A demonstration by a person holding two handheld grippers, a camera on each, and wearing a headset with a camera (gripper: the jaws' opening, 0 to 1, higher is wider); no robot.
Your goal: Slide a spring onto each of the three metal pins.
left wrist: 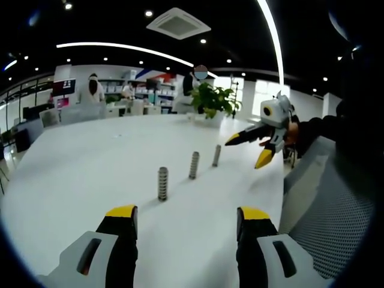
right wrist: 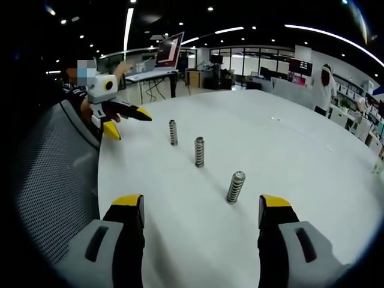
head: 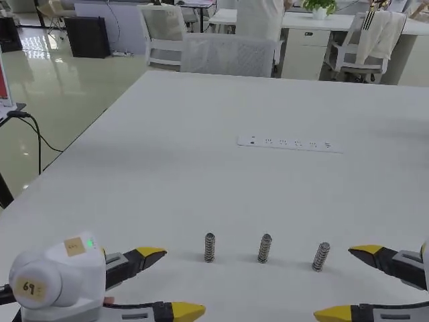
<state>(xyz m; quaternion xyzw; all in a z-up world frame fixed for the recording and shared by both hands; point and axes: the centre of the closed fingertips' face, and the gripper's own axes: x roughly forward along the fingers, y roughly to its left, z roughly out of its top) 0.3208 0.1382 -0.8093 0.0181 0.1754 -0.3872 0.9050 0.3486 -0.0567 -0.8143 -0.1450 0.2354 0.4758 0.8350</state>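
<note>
Three upright pins stand in a row near the white table's front edge, each with a coil spring on it: left spring (head: 210, 247), middle spring (head: 265, 248), right spring (head: 322, 256), which leans a little. The same springs show in the left gripper view, nearest (left wrist: 162, 183), middle (left wrist: 194, 164), far (left wrist: 216, 155), and in the right gripper view, nearest (right wrist: 235, 186), middle (right wrist: 199, 151), far (right wrist: 173, 132). My left gripper (head: 167, 282) is open at the bottom left, holding nothing. My right gripper (head: 352, 282) is open at the bottom right, also holding nothing.
A white power strip (head: 288, 143) lies flat farther back on the table (head: 201, 147). White chairs (head: 228, 54) stand behind the far edge. A black cable (head: 37, 137) hangs off to the left over the glossy floor.
</note>
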